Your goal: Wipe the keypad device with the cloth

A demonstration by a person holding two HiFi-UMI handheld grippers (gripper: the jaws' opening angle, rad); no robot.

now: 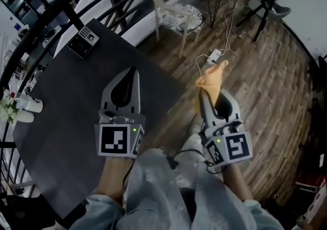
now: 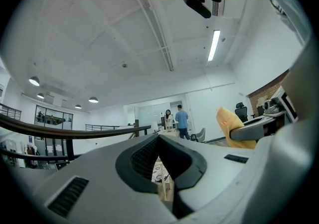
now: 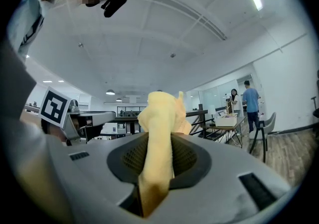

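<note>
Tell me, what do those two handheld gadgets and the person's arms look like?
The left tongs and right tongs are light grey plastic shells with dark, teardrop-shaped openings. Each carries a cube with black-and-white square markers and a small green light. A black cable trails by the right one. The sleeves are pale, speckled fabric.

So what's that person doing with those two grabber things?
A person holds a gripper in each hand. The right gripper is shut on a yellow cloth, held up beside the dark table, over the wooden floor. The left gripper is shut and empty, above the table. The keypad device sits at the table's far corner, away from both, so no wiping is under way.
</note>
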